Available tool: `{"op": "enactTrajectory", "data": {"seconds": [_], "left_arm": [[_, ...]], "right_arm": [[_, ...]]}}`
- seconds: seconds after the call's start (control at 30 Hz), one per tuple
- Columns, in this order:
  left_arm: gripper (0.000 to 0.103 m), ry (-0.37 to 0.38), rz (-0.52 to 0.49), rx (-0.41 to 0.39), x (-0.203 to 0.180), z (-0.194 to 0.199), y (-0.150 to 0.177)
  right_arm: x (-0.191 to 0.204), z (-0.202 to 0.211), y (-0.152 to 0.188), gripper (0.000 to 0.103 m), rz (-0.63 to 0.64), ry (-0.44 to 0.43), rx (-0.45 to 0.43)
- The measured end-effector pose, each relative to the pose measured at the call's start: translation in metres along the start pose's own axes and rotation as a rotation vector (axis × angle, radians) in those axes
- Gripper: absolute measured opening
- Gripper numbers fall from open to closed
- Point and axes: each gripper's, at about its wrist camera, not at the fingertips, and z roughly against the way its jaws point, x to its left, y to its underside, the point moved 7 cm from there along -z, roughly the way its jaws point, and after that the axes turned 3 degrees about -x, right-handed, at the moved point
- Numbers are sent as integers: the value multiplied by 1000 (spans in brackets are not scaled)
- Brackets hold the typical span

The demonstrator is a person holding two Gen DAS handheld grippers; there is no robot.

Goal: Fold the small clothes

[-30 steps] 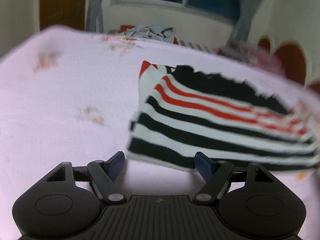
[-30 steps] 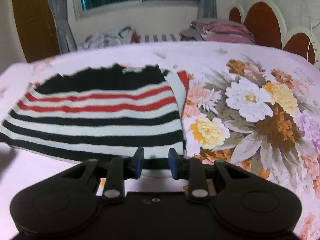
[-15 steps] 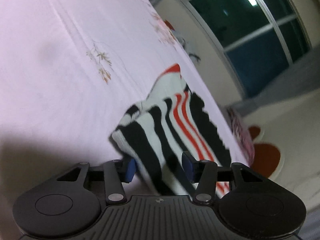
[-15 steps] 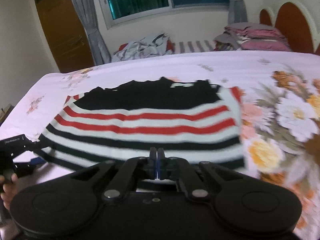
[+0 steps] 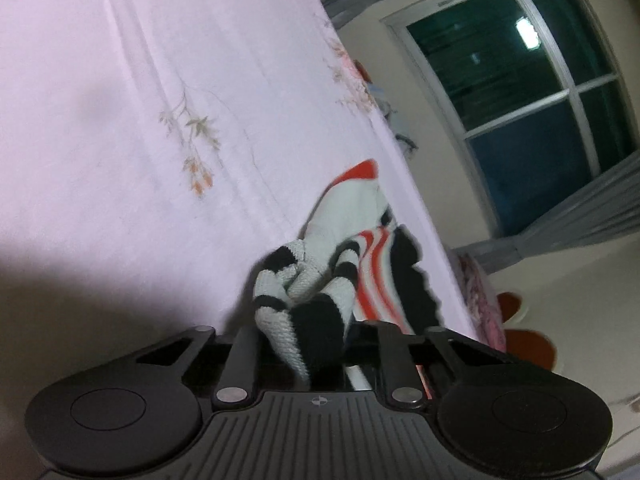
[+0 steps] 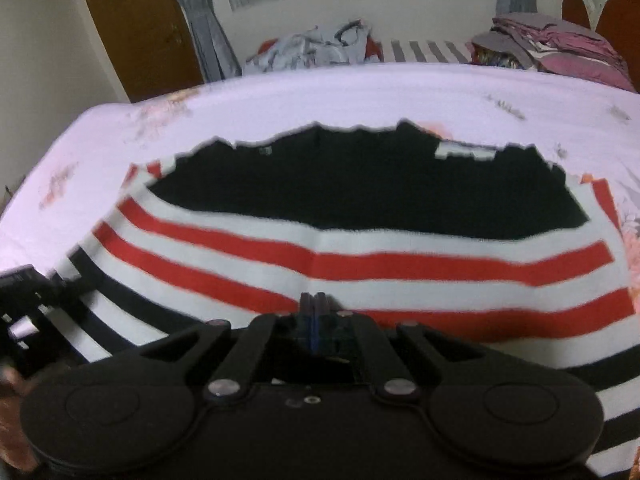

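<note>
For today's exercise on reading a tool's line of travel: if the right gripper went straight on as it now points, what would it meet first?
Most likely the striped sweater: the shut right gripper points down at its red and white stripes, though depth is unclear.

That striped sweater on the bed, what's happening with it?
A person holding a gripper tool in each hand is folding it. The striped sweater lies on the pink flowered bedsheet. The left gripper has just been closing and now pinches a bunched corner of the knit. The right gripper is shut above the middle of the sweater; whether it holds any cloth is unclear. No fold over is visible yet.
</note>
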Motion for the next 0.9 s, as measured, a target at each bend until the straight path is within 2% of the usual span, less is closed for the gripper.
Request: {"op": "enactTrajectory", "data": {"seconds": [0.03, 0.07, 0.1, 0.17, 0.23, 0.3, 0.37, 0.43, 0.53, 0.63, 0.73, 0.8, 0.87, 0.9], "left_arm": [[16, 33, -30, -18, -8, 7, -4], [16, 34, -66, -23, -15, 10, -4], [16, 2, -77, -13, -15, 8, -3], [16, -77, -80, 25, -3, -5, 0], [16, -60, -56, 27, 1, -9, -1], [16, -65, -96, 22, -9, -7, -2], [16, -37, -141, 2, -28, 0, -2], [16, -13, -194, -2, -52, 9, 1], [16, 42, -293, 4, -105, 16, 11], [16, 107, -388, 42, -166, 16, 42], [16, 127, -559, 112, -227, 8, 93], [16, 116, -673, 168, -254, -3, 130], [16, 89, -760, 277, -263, -21, 180], [16, 57, -807, 359, -260, -34, 207]], "right_arm": [[1, 4, -2, 0, 6, 14, -3], [3, 11, -5, 3, 29, 22, -28], [3, 12, -5, 3, 42, 18, -35], [-5, 3, 4, 0, 34, 9, 7], [-8, 3, 4, 0, 12, -15, 10], [-9, 5, 3, 0, 17, -30, 16], [-16, 13, 0, 0, -12, -56, 0], [-30, 30, -2, 8, -71, -79, -53], [-58, 57, -3, 8, -135, -92, -116], [-95, 84, -5, 8, -202, -87, -161], [-144, 116, -6, 8, -276, -58, -211], [-172, 134, -5, 8, -320, -46, -232], [-199, 151, -2, 8, -356, -35, -246], [-211, 157, 1, 9, -374, -33, -244]]}}
